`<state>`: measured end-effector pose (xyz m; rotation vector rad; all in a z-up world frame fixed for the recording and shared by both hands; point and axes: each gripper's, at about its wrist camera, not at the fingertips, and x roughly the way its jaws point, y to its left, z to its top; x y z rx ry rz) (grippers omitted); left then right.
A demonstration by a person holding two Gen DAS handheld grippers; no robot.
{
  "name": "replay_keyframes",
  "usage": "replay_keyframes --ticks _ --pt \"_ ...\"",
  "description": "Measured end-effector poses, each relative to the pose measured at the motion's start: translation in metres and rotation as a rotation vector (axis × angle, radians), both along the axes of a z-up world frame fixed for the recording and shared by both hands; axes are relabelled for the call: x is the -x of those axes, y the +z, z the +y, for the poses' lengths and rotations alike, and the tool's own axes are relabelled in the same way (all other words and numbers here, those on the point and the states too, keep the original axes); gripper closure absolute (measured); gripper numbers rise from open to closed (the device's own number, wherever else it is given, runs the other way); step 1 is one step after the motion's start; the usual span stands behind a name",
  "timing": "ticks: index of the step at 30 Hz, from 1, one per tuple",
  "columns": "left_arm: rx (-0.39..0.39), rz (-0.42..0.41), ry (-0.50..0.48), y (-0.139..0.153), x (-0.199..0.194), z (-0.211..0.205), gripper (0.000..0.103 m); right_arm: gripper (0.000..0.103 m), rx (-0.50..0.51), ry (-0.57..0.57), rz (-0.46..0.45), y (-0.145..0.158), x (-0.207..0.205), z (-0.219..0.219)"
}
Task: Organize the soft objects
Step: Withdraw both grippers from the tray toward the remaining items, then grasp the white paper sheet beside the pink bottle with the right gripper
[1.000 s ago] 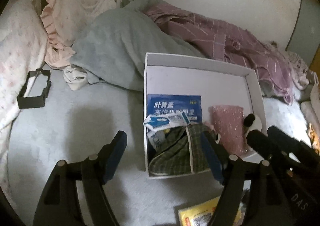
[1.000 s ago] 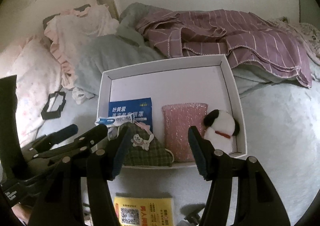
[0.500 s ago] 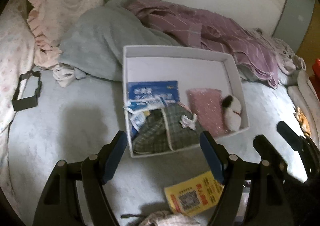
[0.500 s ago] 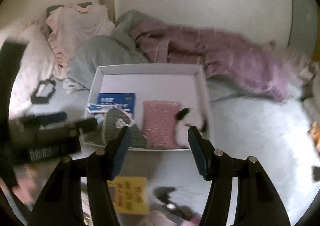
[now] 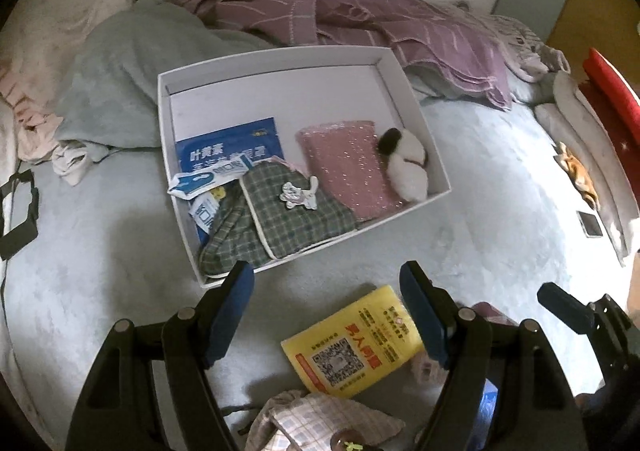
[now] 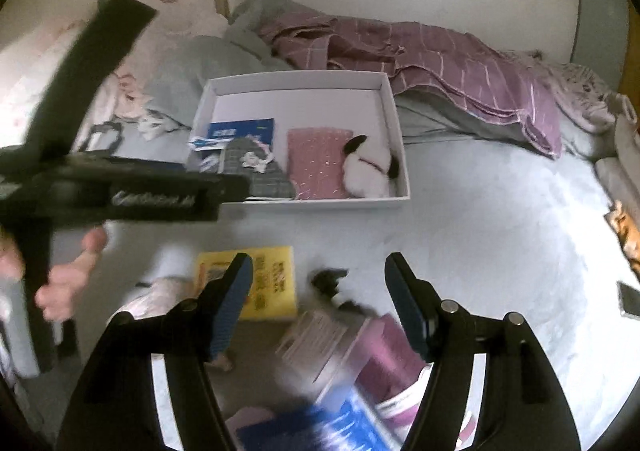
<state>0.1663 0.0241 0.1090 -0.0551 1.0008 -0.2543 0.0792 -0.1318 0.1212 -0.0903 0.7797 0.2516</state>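
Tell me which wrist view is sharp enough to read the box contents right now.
Left wrist view: sharp, plaid pouch and white box crisp, edges bent by fisheye. Right wrist view: motion-smeared, the left gripper and packets near the bottom blurred.

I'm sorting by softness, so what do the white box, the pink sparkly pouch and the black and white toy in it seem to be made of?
White shallow box: probably matte cardboard, with thin stiff walls and sharp corners.
Pink sparkly pouch: apparently fabric with glitter thread; tiny glints, soft edges.
Black and white plush toy: looks like fuzzy plush, rounded with a blurred outline.
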Motion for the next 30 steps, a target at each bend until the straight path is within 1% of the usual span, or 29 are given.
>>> replay_keyframes --ticks 3,7,9,12,15,17,21,24,27,30 --pt "-0.012 -0.003 -0.019 0.001 0.002 -0.001 0.027 0.034 -0.014 -0.003 -0.007 0.0 0.014 -0.006" --pt "-0.047 -0.008 -0.045 0.0 0.005 -0.006 0.027 0.034 -0.008 0.016 0.063 -0.008 0.023 -0.009" --pt "-0.054 -0.005 -0.058 0.0 0.006 -0.009 0.027 0.034 0.001 0.014 0.08 -0.012 0.03 -0.011" --pt "-0.06 -0.001 -0.079 0.001 0.009 -0.013 0.027 0.034 -0.012 0.025 0.097 -0.016 0.039 -0.014" --pt "-0.065 0.007 -0.099 0.001 0.012 -0.017 0.027 0.034 -0.027 -0.002 0.093 -0.019 0.045 -0.02" --pt "-0.072 0.018 -0.114 0.001 0.014 -0.018 0.027 0.034 -0.041 -0.025 0.108 -0.021 0.044 -0.024" --pt "-0.102 0.038 -0.178 -0.003 0.021 -0.024 0.027 0.034 -0.103 -0.11 0.189 -0.028 0.037 -0.038" --pt "-0.12 0.056 -0.195 -0.006 0.024 -0.026 0.027 0.034 -0.138 -0.171 0.254 -0.037 0.032 -0.05" --pt "-0.125 0.055 -0.206 -0.007 0.027 -0.027 0.027 0.034 -0.15 -0.215 0.307 -0.043 0.028 -0.056" --pt "-0.135 0.065 -0.219 -0.011 0.028 -0.03 0.027 0.034 -0.145 -0.222 0.307 -0.043 0.028 -0.055"
